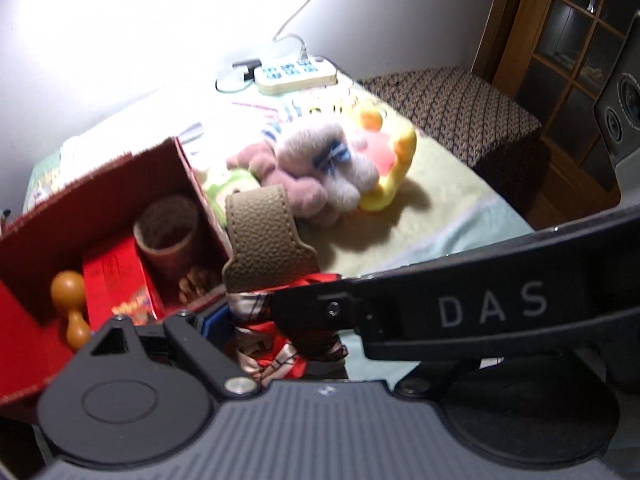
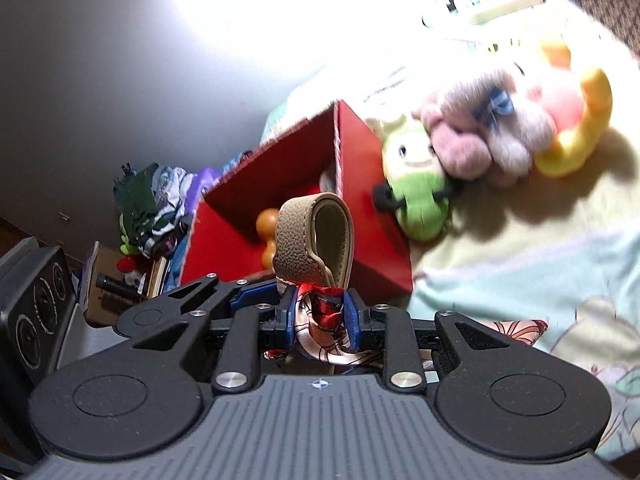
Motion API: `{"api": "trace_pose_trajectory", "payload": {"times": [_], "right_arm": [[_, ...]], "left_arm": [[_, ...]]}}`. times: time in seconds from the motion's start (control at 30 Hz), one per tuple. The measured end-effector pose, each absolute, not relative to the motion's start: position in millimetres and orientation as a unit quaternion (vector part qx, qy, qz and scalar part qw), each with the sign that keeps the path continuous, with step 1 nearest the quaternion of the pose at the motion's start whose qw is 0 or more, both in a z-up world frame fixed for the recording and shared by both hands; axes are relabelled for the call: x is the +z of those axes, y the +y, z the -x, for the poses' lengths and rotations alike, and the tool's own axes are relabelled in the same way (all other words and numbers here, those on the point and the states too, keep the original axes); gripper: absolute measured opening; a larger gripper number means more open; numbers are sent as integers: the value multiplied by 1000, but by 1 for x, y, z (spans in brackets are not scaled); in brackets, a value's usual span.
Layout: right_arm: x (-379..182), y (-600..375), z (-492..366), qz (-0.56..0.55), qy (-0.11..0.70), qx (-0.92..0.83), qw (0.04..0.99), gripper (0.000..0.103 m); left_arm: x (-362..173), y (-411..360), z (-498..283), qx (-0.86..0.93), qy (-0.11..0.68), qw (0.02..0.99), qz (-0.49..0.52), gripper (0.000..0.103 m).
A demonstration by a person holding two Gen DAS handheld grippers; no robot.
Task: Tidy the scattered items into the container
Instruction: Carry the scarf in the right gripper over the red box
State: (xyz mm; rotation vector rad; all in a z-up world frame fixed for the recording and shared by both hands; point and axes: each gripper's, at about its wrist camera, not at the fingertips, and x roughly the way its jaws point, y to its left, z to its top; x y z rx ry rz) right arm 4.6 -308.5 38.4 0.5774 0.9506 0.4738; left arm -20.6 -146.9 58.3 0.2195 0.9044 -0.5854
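A tan leather strap loop (image 1: 264, 236) (image 2: 308, 236) with a red patterned scarf (image 1: 280, 344) (image 2: 320, 308) tied to it is held up beside the red cardboard box (image 1: 100, 184) (image 2: 372, 208). My right gripper (image 2: 320, 316) is shut on the scarf; in the left wrist view its black side (image 1: 440, 304) crosses in from the right. My left gripper (image 1: 296, 320) stands open around the same scarf, its blue-padded left finger (image 1: 206, 320) just beside the cloth and its right finger hidden. The box holds a cardboard tube (image 1: 166, 232), a red packet (image 1: 116, 280) and an orange gourd toy (image 1: 70, 304).
Plush toys lie on the bed right of the box: a green one (image 2: 416, 184), a pink-purple one (image 1: 316, 160) and a yellow one (image 1: 392, 168). A power strip (image 1: 296, 72) sits at the far edge. A patterned stool (image 1: 460, 108) stands beyond the bed. Clutter (image 2: 152, 200) lies left of the box.
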Motion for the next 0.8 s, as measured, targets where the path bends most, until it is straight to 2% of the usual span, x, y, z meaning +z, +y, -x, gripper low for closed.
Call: {"api": "trace_pose_trajectory", "payload": {"times": [0.4,0.6,0.8], "right_arm": [[111,-262,-49,-226,365,272,861,28],[149,-237,-64,-219,292,301,881,28],[159,-212,-80,-216,256,329,883,28]], "left_arm": [[132,-103,-31,-259,363,889,-103,88],[176,-78,-45,-234,294,919,-122,88],[189,-46,-57,-217,258,935,-114,88]]}}
